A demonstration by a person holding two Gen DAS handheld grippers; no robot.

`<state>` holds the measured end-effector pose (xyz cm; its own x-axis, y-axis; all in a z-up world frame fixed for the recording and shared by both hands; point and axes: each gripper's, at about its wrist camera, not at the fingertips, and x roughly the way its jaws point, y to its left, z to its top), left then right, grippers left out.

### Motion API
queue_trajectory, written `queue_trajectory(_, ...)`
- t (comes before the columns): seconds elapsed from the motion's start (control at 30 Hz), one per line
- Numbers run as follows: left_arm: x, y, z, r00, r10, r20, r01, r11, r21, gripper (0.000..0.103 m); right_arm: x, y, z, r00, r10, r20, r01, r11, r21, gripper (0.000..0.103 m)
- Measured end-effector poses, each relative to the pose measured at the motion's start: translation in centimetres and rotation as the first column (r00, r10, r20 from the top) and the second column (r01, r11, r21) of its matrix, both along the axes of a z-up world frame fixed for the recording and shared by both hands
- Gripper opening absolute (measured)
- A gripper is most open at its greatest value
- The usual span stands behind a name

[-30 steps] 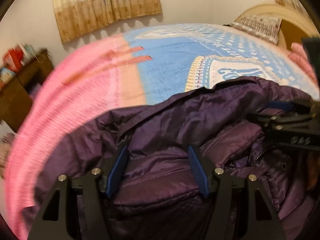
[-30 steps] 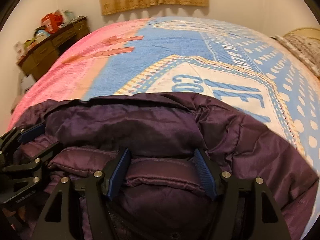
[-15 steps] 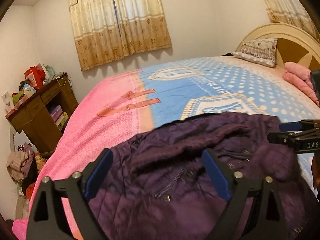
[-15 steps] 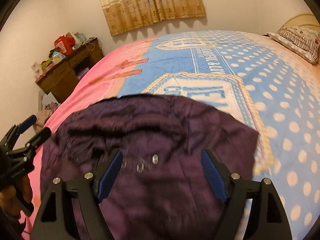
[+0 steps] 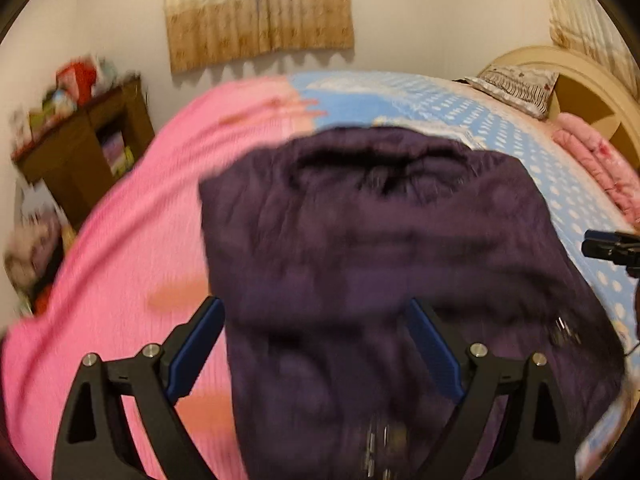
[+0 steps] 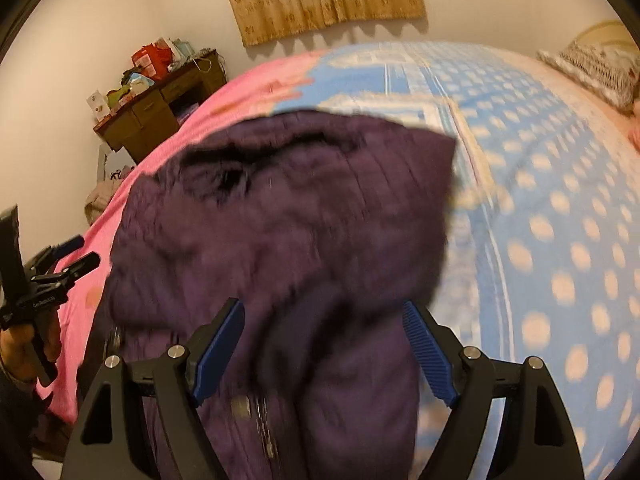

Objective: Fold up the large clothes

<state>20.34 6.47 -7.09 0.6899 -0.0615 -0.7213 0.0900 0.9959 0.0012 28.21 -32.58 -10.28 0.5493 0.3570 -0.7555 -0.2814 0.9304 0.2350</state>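
Note:
A dark purple quilted jacket (image 5: 380, 232) lies folded on the bed (image 5: 120, 240), its collar end toward the far wall. My left gripper (image 5: 314, 304) hovers open over the jacket's near part, blue pads wide apart and pressing on nothing. My right gripper (image 6: 322, 304) is likewise open above the jacket (image 6: 288, 220), near its right side. Each gripper shows in the other's view: the right gripper (image 5: 600, 240) at the right edge, the left gripper (image 6: 80, 251) at the left edge, held in a hand. Both views are motion-blurred.
The bed cover (image 6: 560, 240) is pink on the left and blue with dots on the right. A cluttered wooden desk (image 6: 160, 108) stands left of the bed by the curtained wall. A pillow (image 5: 520, 84), a headboard (image 5: 580, 80) and a folded pink blanket (image 5: 600, 168) are at the far right.
Both grippers let go of the jacket fold they were clamped on, opened wide and drew back. The jacket now lies flatter and farther off in both views.

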Motion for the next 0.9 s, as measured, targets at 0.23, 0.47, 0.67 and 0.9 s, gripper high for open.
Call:
queue_trajectory(0.23, -7.6, 2.6, -2.6, 0.998, 0.025, -0.054, -0.029, 0.998, -0.063, 0.094, -7.2, -3.7, -1.4, 0.999, -0.018, -0.030, 0.019, 0.999, 0.038, 0.082)
queue_trajectory(0.47, -11.5, 2.9, -4.1, 0.997, 0.012, -0.081, -0.018, 0.997, -0.075, 0.094, -13.1, -5.7, -2.2, 0.998, -0.008, -0.065, 0.009, 1.000, 0.013, 0.082)
queue_trajectory(0.67, -13.3, 2.6, -6.0, 0.995, -0.024, -0.100, 0.008, 0.988, -0.156, 0.094, -16.1, -6.6, -4.1, 0.996, -0.010, -0.092, 0.012, 1.000, 0.015, 0.082)
queue_trajectory(0.9, -13.9, 3.2, -7.7, 0.993, 0.010, -0.114, -0.041, 0.963, -0.267, 0.094, -15.2, -6.7, -5.8, 0.996, -0.068, -0.056, 0.076, 0.986, 0.150, 0.082)
